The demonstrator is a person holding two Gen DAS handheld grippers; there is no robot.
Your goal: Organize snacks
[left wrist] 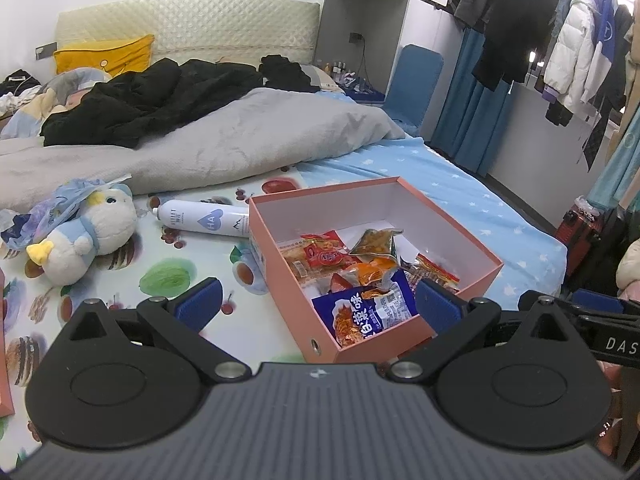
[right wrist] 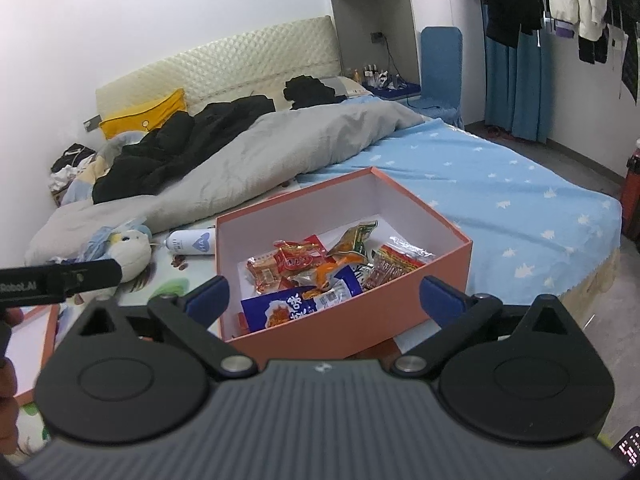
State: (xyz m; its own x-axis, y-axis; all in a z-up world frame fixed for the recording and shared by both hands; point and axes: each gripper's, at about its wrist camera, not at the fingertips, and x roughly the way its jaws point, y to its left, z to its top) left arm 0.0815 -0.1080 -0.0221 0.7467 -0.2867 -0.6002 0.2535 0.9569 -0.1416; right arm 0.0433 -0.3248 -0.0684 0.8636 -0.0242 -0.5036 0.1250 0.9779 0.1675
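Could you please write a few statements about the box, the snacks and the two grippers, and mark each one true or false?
1. The pink box has its lid on. False: it is open at the top, and the snack packets show inside.
2. A blue snack packet lies at the near end of the box. True.
3. The right gripper is shut on a packet. False: its jaws are wide open with nothing gripped.
4. A white spray can lies on its side beside the box. True.
5. The plush toy sits inside the box. False: it lies on the bed, away from the box.
6. The left gripper is open. True.
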